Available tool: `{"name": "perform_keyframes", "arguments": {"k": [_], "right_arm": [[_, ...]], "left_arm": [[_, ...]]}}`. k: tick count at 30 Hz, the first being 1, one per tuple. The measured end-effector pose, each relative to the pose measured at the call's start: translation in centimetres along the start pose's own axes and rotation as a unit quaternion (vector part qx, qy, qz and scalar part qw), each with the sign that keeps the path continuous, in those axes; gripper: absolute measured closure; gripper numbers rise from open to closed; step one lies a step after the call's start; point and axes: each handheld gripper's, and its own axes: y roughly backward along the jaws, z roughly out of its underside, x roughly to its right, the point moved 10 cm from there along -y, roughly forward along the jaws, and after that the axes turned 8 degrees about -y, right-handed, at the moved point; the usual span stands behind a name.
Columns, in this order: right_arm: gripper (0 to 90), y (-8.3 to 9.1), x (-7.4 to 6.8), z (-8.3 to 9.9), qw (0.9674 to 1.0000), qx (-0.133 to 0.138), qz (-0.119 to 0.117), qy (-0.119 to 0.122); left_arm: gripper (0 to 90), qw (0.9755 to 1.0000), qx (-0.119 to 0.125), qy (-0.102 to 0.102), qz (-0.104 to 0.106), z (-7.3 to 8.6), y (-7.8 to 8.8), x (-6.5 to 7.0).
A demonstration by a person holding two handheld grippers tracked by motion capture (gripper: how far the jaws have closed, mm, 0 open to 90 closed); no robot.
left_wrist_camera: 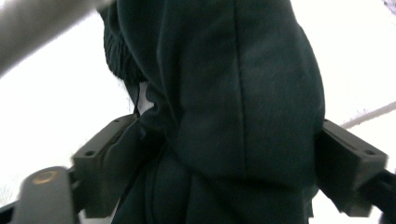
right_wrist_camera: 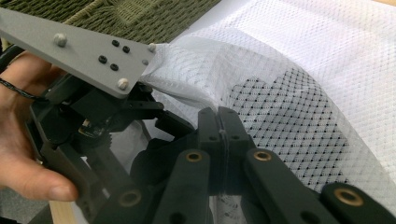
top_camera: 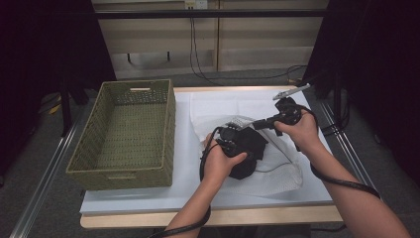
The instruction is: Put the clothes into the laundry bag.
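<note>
work in hand: stuffing a dark garment [top_camera: 249, 148] into a white mesh bag [top_camera: 277, 171]; bag lies on the white sheet [top_camera: 188, 173] over the table [top_camera: 213, 217], right of centre
dark garment: bunched black cloth, sitting at the bag's mouth; in the high view partly under mesh, partly out toward the left hand [top_camera: 220, 161]; how much is truly inside I cannot tell
left gripper [left_wrist_camera: 233, 154]: jaws spread wide, one each side of a thick fold of the garment; pads look close to the cloth, but a firm pinch is not evident; reads as let go or about to re-grip
right gripper [right_wrist_camera: 219, 135]: jaws pressed together, pinching a thin edge of the mesh bag and holding the mouth up and open; right hand [top_camera: 297, 130] sits at the far right of the bag
woven basket [top_camera: 126, 134]: green, on the left of the table, nothing in it; well apart from the bag
done so far: bag mouth lifted and held; garment brought to the opening, part of it seemingly in
left to do: push the rest of the garment fully in; free the mouth; closing the bag or moving it to the basket is only my guess
stage: roughly mid-way, insertion underway
</note>
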Motion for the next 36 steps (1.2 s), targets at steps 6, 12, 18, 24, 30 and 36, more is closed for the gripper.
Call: {"name": "perform_keyframes", "arguments": {"k": [6, 12, 18, 24, 30, 36], "right_arm": [[89.9, -0.1, 0.1, 0.1, 1.0000, -0.002, 0.005, -0.002], [89.9, -0.1, 0.1, 0.2, 1.0000, -0.001, 0.006, 0.001], [89.9, -0.2, 0.1, 0.2, 1.0000, -0.004, 0.005, 0.000], [89.9, 0.0, 0.0, -0.1, 1.0000, -0.001, 0.006, 0.000], [89.9, 0.1, -0.1, -0.4, 1.0000, 0.003, 0.006, 0.000], [89.9, 0.3, 0.2, -0.4, 0.9999, 0.006, 0.013, -0.002]], "left_arm": [[9.1, 0.9991, -0.028, -0.032, 0.002, 0.9, 0.8, 0.2], [8.0, 0.9990, -0.033, -0.029, 0.003, 1.3, 1.2, 0.3], [6.7, 0.9983, -0.044, -0.039, 0.007, 1.8, 1.4, 0.6], [5.6, 0.9969, -0.062, -0.049, 0.001, 2.6, 0.7, 0.8], [6.1, 0.9962, -0.069, -0.052, -0.003, 3.0, 0.3, 0.8], [6.9, 0.9961, -0.072, -0.049, -0.008, 3.4, -0.1, 0.7]]}}
